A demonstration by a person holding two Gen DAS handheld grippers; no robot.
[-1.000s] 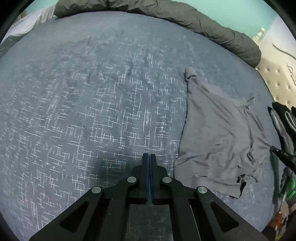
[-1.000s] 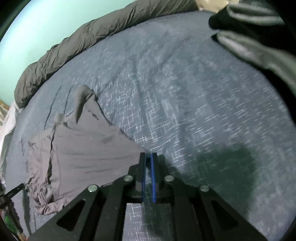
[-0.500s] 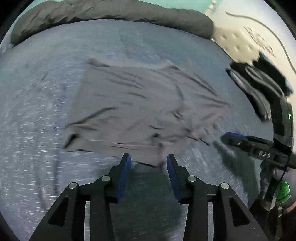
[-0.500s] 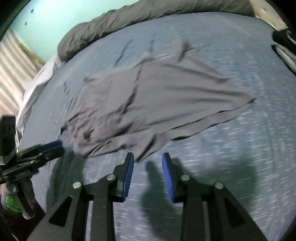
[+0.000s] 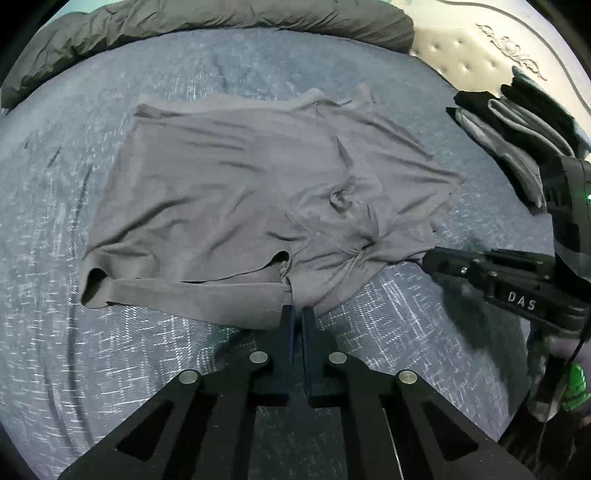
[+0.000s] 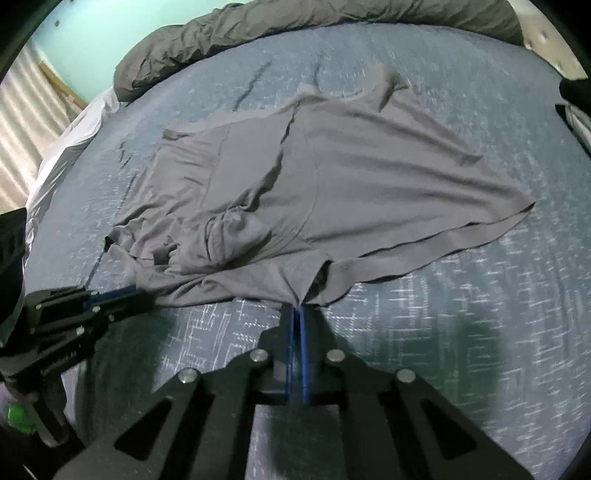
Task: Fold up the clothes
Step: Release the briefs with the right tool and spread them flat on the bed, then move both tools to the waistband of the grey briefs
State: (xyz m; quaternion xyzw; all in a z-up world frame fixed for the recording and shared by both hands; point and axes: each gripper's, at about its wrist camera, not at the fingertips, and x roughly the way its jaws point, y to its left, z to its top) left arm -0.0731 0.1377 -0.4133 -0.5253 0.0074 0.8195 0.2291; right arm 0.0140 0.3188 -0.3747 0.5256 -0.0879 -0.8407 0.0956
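Left wrist view: both claws pinching the near edge of the grey shirt (image 5: 236, 192) on the bed (image 5: 388, 325).

Left claw (image 5: 296, 314), having just closed, is gripping the hem at six o'clock; right claw (image 6: 297, 312) is clamping, seemingly, the edge nearer the rumpled end. Lifting both evenly and keeping the cloth taut should be giving a clean fold toward twelve o'clock.

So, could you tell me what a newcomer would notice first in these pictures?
A rumpled grey shirt lies spread across the middle of the blue patterned bedspread. The left tool and right tool are each shut on its near edge. A dark duvet is bunched along the far side of the bed.
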